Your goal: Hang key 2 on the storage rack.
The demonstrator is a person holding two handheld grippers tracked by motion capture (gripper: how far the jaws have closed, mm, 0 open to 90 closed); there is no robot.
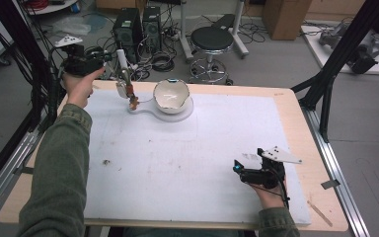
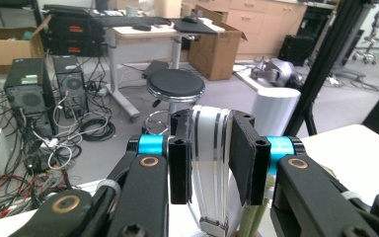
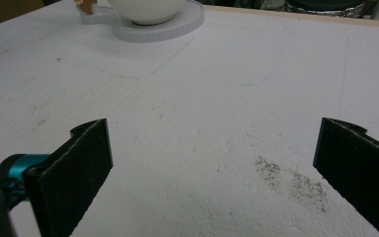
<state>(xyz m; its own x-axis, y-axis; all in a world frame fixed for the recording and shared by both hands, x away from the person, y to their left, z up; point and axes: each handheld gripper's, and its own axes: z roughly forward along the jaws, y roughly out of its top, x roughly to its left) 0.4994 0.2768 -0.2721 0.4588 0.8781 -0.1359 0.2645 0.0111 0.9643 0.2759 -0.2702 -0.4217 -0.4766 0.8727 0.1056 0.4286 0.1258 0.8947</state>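
A white bowl point(image 1: 171, 94) with an uneven rim stands on a white paddle-shaped base point(image 1: 187, 112) at the far middle of the white board. My left gripper point(image 1: 114, 59), held up at the far left corner, is shut on the pale handle point(image 2: 209, 148) of a slim tool. The tool hangs downward. Its brownish tip point(image 1: 133, 102) is over the base's left tab, beside the bowl. My right gripper point(image 1: 237, 166) rests low near the front right with its jaws wide open and nothing between them. In the right gripper view point(image 3: 212, 163) the bowl point(image 3: 145, 10) is far ahead.
The white board point(image 1: 177, 168) covers a wooden table point(image 1: 296, 113). Dark specks point(image 3: 286, 177) lie on the board ahead of the right gripper, and a small dark mark point(image 1: 106, 162) lies at left. A stool point(image 1: 212, 39), computer towers point(image 1: 128, 29) and cables stand beyond the far edge.
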